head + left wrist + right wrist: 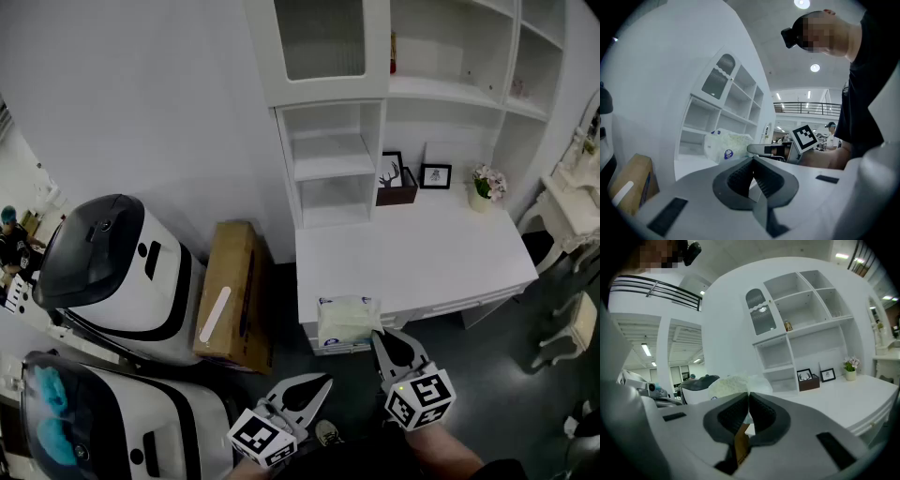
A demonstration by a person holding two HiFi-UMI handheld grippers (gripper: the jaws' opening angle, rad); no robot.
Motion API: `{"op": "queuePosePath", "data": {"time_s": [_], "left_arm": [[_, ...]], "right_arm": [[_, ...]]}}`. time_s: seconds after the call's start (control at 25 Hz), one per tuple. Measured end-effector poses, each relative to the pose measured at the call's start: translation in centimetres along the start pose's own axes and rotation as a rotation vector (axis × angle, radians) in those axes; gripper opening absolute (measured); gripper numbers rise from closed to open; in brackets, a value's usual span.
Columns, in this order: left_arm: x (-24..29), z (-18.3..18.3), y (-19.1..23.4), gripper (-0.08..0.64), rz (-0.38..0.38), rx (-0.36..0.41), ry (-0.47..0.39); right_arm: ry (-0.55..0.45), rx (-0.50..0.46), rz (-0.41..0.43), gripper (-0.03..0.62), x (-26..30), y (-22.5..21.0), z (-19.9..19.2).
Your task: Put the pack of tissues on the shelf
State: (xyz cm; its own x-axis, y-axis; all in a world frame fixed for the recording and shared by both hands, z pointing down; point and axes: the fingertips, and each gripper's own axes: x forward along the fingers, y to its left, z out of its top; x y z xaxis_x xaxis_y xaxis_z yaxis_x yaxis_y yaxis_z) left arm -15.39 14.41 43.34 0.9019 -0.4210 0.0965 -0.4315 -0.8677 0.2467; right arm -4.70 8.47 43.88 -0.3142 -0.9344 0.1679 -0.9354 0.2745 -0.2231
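Head view: pack of tissues at six-o'clock edge of counter, right gripper fingers pinching its wrapper, left gripper clenched empty; best lifted level toward twelve-o'clock shelf.

— Right claw?
— Pack of tissues at its tips, on the worktop's near corner. Shelf beyond that. Frames and flower pot ahead-right.
— Left claw?
— Beside the right claw, short of the worktop. Cardboard box ahead-left.
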Motion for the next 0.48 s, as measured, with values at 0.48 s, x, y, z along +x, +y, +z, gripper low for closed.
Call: {"op": "queuePosePath", "data": {"time_s": [0.48], "left_arm": [[-0.06,-0.14,-0.27,0.005,-0.005,-0.001,0.001]], "right_arm": [[-0.023,-0.039,0.004,0.009,-0.17,0.24,0.53]]}}
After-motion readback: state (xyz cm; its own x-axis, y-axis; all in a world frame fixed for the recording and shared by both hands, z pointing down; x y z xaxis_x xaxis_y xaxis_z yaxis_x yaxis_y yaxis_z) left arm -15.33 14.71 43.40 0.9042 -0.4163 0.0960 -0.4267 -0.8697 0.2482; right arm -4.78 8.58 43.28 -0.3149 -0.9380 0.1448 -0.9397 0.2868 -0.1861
